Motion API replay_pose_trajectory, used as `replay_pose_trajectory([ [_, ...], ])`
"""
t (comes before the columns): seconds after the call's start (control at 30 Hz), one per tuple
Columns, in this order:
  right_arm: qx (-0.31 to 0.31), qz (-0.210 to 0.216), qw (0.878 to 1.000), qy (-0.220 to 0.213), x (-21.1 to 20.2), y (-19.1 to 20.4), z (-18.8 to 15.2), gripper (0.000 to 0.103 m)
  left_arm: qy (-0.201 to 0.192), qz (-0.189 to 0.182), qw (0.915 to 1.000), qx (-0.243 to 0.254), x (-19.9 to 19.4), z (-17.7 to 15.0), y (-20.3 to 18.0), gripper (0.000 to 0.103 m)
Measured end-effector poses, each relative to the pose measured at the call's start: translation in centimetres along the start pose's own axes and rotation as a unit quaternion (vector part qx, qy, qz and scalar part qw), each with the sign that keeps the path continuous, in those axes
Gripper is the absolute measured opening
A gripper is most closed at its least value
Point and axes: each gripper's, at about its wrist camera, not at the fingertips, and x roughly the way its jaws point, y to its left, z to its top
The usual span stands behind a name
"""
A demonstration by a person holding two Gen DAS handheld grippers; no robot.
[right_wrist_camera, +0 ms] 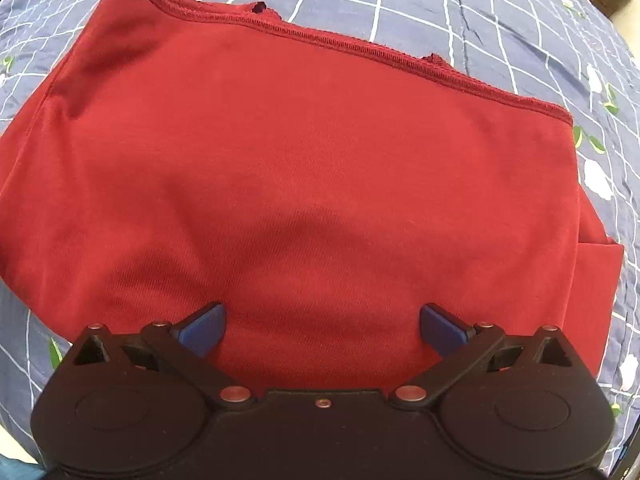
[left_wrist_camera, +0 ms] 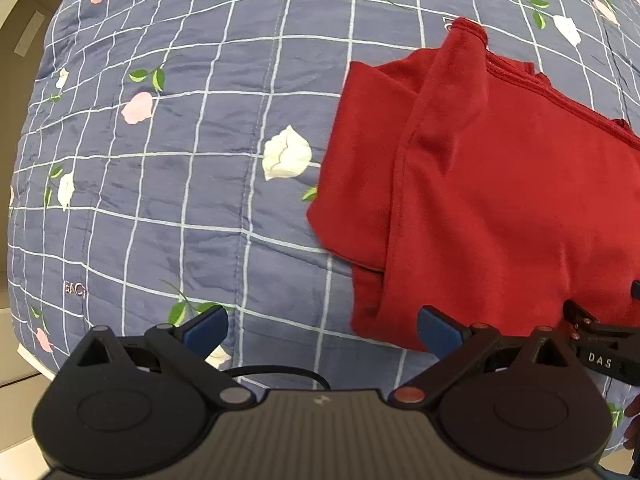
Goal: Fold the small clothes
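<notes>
The red garment (right_wrist_camera: 304, 168) lies folded on the floral quilt (left_wrist_camera: 180, 184) — directly ahead of the right gripper (right_wrist_camera: 322, 326), ahead and to the right of the left gripper (left_wrist_camera: 322, 330). Both sets of jaws are spread wide, holding nothing — blue pads apart.

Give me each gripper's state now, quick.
Left gripper: open, holding nothing, over the blue floral quilt.
Right gripper: open, holding nothing, over the folded red knit garment.
</notes>
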Motion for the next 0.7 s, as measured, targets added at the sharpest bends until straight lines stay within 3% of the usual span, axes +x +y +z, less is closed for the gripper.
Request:
replay_pose_trajectory([
  [0.27,-0.002,-0.003,1.0,0.006,-0.3,0.3,-0.4,0.103,0.0,0.001,1.0,-0.005,0.4,0.5,0.3,0.102],
  [0.7,-0.001,-0.011,1.0,0.027,0.4,0.4,0.6,0.103,-0.008,0.006,0.9995,0.029,1.5,1.6,-0.9,0.102],
])
